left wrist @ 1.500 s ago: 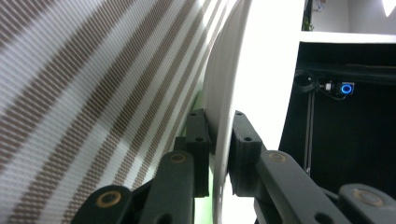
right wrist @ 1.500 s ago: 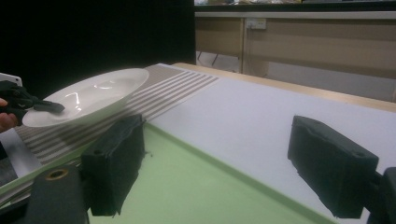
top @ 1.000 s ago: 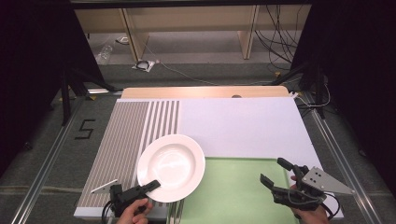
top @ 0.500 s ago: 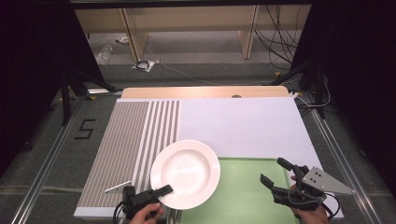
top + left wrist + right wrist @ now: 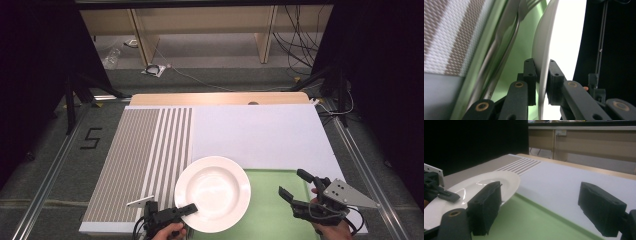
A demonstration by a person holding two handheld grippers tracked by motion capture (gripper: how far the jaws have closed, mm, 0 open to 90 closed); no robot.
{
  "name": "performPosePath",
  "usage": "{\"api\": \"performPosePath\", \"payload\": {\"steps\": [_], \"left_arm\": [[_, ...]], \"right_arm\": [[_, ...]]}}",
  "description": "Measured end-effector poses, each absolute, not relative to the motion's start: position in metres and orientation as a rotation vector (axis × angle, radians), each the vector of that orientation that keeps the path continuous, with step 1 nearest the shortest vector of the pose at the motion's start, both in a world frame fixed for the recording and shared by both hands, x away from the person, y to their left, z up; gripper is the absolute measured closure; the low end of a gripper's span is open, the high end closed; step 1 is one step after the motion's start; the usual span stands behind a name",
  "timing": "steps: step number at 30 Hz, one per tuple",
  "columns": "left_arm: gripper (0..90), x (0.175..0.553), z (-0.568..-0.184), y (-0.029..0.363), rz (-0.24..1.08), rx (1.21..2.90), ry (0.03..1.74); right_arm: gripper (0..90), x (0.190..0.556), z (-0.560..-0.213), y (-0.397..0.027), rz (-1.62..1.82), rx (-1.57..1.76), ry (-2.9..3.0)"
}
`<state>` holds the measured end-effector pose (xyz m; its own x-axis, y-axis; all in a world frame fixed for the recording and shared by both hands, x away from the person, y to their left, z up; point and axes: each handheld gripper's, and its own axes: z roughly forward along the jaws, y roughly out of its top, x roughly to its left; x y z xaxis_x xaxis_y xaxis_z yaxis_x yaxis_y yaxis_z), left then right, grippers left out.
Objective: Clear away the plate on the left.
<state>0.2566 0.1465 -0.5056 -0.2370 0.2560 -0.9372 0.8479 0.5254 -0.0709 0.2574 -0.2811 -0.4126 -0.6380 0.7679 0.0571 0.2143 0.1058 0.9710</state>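
A white plate (image 5: 212, 192) hangs over the seam between the striped mat (image 5: 145, 150) and the green mat (image 5: 270, 210). My left gripper (image 5: 190, 209) is shut on its near-left rim. In the left gripper view the plate (image 5: 544, 50) is edge-on, pinched between the jaws of my left gripper (image 5: 542, 72). A fork (image 5: 524, 10) and a second piece of silver cutlery lie on the green mat (image 5: 524, 50) beside it. My right gripper (image 5: 293, 183) is held open over the green mat's right part, holding nothing. In the right gripper view the plate (image 5: 474, 187) lies left of my right gripper (image 5: 544, 206).
A white sheet (image 5: 255, 132) covers the far right half of the table, with a wooden strip (image 5: 215, 98) along the far edge. Beyond the table are a grey floor, cables and wooden furniture legs. Metal rails run along both sides.
My left gripper has carried the plate to the right, from over the striped mat to partly over the green mat. The right gripper has stayed where it was.
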Motion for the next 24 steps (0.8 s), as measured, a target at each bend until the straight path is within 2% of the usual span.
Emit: {"api": "performPosePath", "payload": {"steps": [24], "left_arm": [[80.0, 0.257, -0.511, 0.102, -0.792, 1.098, 1.737]], "right_arm": [[19.8, 0.258, -0.413, -0.282, 1.562, 0.955, 1.919]]}}
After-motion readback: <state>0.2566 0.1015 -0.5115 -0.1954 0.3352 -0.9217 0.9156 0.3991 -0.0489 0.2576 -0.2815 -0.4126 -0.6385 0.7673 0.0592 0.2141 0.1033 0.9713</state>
